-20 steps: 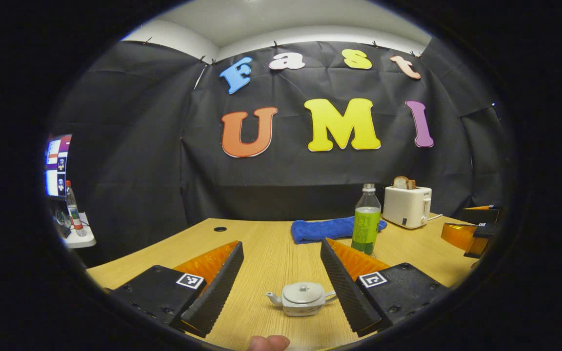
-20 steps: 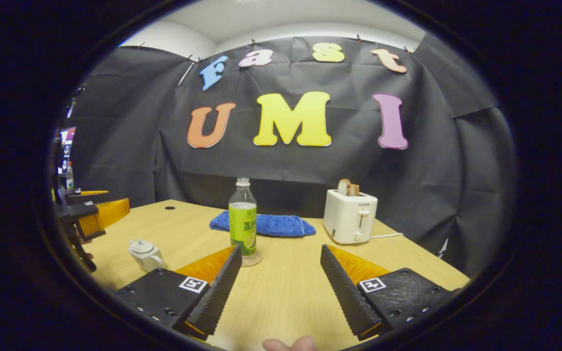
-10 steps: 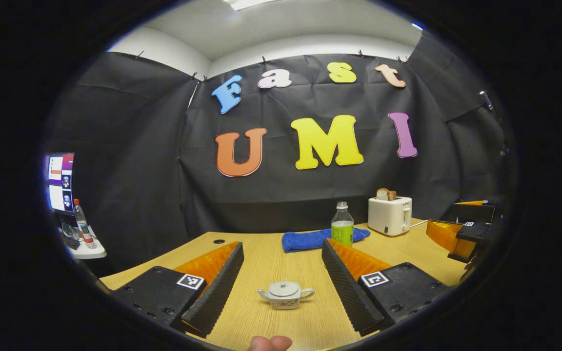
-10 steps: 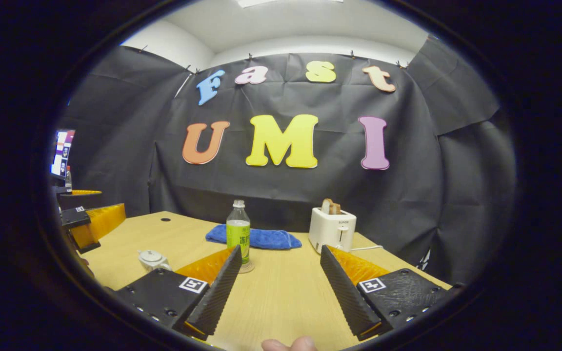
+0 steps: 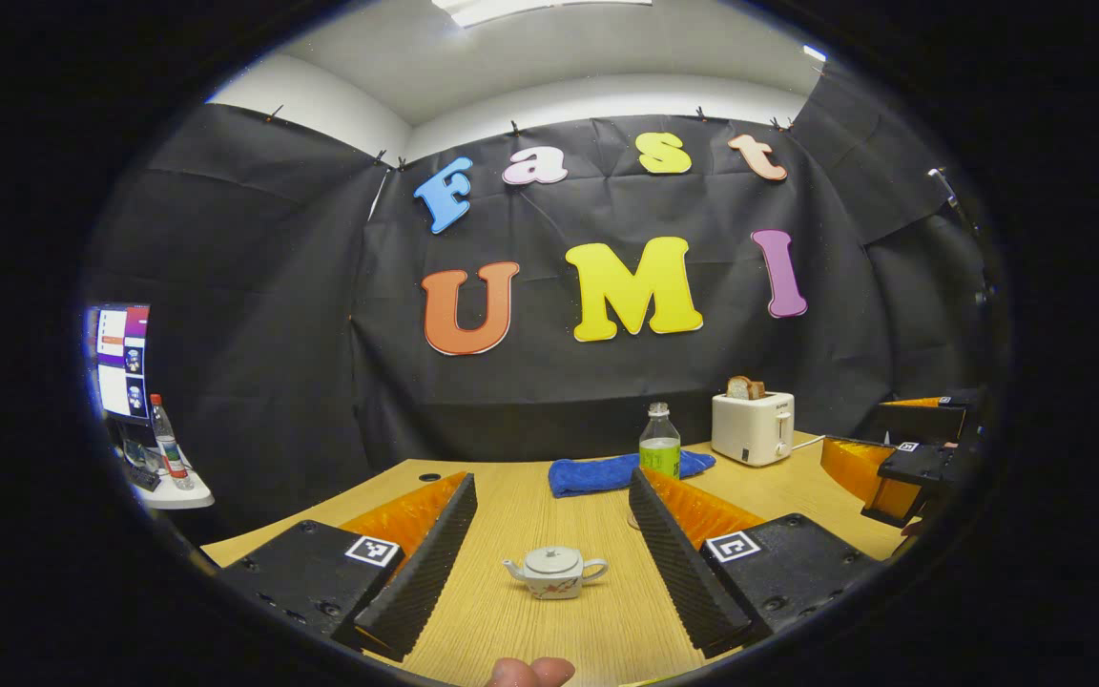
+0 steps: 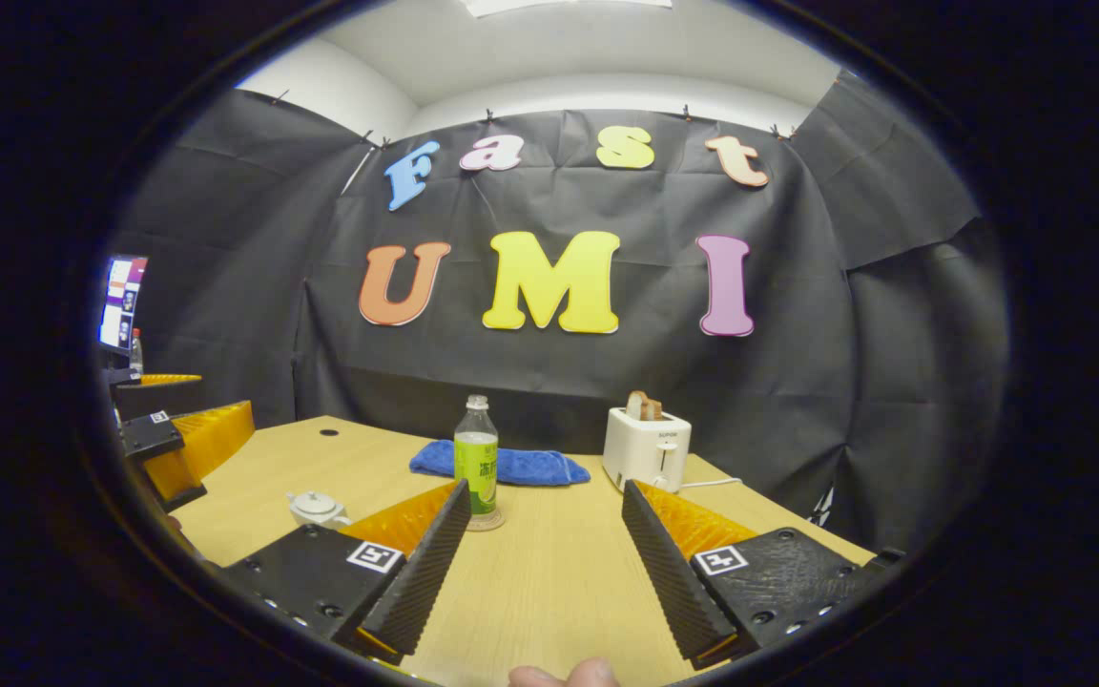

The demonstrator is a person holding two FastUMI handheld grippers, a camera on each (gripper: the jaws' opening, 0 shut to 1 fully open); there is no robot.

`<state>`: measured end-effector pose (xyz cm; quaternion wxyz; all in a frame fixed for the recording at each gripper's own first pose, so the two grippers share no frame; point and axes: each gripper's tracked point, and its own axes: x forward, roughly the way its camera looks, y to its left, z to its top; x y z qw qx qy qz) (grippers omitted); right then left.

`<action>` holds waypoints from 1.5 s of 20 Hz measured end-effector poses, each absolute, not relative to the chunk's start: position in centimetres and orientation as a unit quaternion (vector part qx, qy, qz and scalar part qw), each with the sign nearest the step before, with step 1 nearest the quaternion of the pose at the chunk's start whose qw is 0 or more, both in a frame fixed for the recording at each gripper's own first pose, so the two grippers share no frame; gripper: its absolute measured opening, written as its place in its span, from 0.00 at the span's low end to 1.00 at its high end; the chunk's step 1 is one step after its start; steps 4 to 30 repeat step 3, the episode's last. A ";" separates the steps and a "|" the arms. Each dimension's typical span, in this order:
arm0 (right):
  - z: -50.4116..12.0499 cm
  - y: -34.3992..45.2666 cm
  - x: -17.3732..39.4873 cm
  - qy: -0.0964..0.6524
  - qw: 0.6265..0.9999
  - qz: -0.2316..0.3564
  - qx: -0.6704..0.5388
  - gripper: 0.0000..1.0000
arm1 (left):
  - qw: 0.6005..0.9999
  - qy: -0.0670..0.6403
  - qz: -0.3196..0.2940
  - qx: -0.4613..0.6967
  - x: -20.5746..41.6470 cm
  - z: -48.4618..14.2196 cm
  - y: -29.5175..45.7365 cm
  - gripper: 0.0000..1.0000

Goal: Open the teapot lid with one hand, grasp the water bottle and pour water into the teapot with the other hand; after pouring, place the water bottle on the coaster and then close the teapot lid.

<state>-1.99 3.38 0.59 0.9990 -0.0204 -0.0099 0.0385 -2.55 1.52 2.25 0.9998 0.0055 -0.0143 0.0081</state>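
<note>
Left claw (image 5: 549, 563) and right claw (image 6: 540, 563) both agape, water bottle (image 5: 659, 448) base behind a finger.

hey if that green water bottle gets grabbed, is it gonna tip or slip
The bottle is tall and narrow on a small coaster, so a high nudge probably tips it. It looks only partly full, likely light. Its smooth label may slip.

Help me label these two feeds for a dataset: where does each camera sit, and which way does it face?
Left gripper view: rides the left tongs, held open above the table, facing the teapot and back wall; a fingertip shows below.
Right gripper view: rides the right tongs, open, facing the water bottle on its coaster; the left tongs show at its left edge.
Both share teapot, bottle, blue towel and toaster.
</note>
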 end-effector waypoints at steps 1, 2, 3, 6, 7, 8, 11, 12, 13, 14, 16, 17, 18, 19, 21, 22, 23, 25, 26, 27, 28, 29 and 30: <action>0.8 3.5 -2.1 -0.013 0.999 0.038 -0.019 0.96 | 1.000 -0.018 0.008 0.005 -2.7 2.5 1.5 1.00; 1.0 3.5 -2.3 -0.017 0.999 0.037 -0.014 0.97 | 1.000 -0.021 0.009 0.006 -2.7 2.6 1.6 0.99; 1.3 3.4 -2.4 -0.019 0.999 0.035 -0.008 0.97 | 1.000 -0.022 0.009 0.006 -2.7 2.7 1.5 1.00; 1.3 3.4 -2.4 -0.019 0.999 0.035 -0.008 0.97 | 1.000 -0.022 0.009 0.006 -2.7 2.7 1.5 1.00; 1.3 3.4 -2.4 -0.019 0.999 0.035 -0.008 0.97 | 1.000 -0.022 0.009 0.006 -2.7 2.7 1.5 1.00; 1.3 3.4 -2.4 -0.019 0.999 0.035 -0.008 0.97 | 1.000 -0.022 0.009 0.006 -2.7 2.7 1.5 1.00; 1.3 3.4 -2.4 -0.019 0.999 0.035 -0.008 0.97 | 1.000 -0.022 0.009 0.006 -2.7 2.7 1.5 1.00; 1.3 3.4 -2.4 -0.019 0.999 0.035 -0.008 0.97 | 1.000 -0.022 0.009 0.006 -2.7 2.7 1.5 1.00; 1.3 3.4 -2.4 -0.019 0.999 0.035 -0.008 0.97 | 1.000 -0.022 0.009 0.006 -2.7 2.7 1.5 1.00; 1.3 3.4 -2.4 -0.019 0.999 0.035 -0.008 0.97 | 1.000 -0.022 0.009 0.006 -2.7 2.7 1.5 1.00; 1.3 3.4 -2.4 -0.019 0.999 0.035 -0.008 0.97 | 1.000 -0.022 0.009 0.006 -2.7 2.7 1.5 1.00; 1.3 3.4 -2.4 -0.019 0.999 0.035 -0.008 0.97 | 1.000 -0.022 0.009 0.006 -2.7 2.7 1.5 1.00; 1.3 3.4 -2.4 -0.019 0.999 0.035 -0.008 0.97 | 1.000 -0.022 0.009 0.006 -2.7 2.7 1.5 1.00; 1.3 3.4 -2.4 -0.019 0.999 0.035 -0.008 0.97 | 1.000 -0.022 0.009 0.006 -2.7 2.7 1.5 1.00; 1.3 3.4 -2.4 -0.019 0.999 0.035 -0.008 0.97 | 1.000 -0.022 0.009 0.006 -2.7 2.7 1.5 1.00; 1.3 3.4 -2.4 -0.019 0.999 0.035 -0.008 0.97 | 1.000 -0.022 0.009 0.006 -2.7 2.7 1.5 1.00; 1.3 3.4 -2.4 -0.019 0.999 0.035 -0.008 0.97 | 1.000 -0.022 0.009 0.006 -2.7 2.7 1.5 1.00; 1.3 3.4 -2.4 -0.019 0.999 0.035 -0.008 0.97 | 1.000 -0.022 0.009 0.006 -2.7 2.7 1.5 1.00; 1.3 3.4 -2.4 -0.019 0.999 0.035 -0.008 0.97 | 1.000 -0.022 0.009 0.006 -2.7 2.7 1.5 1.00; 1.3 3.4 -2.4 -0.019 0.999 0.035 -0.008 0.97 | 1.000 -0.022 0.009 0.006 -2.7 2.7 1.5 1.00; 1.3 3.4 -2.4 -0.019 0.999 0.035 -0.008 0.97 | 1.000 -0.022 0.009 0.006 -2.7 2.7 1.5 1.00; 1.3 3.4 -2.4 -0.019 0.999 0.035 -0.008 0.97 | 1.000 -0.022 0.009 0.006 -2.7 2.7 1.5 1.00; 1.3 3.4 -2.4 -0.019 0.999 0.035 -0.008 0.97 | 1.000 -0.022 0.009 0.006 -2.7 2.7 1.5 1.00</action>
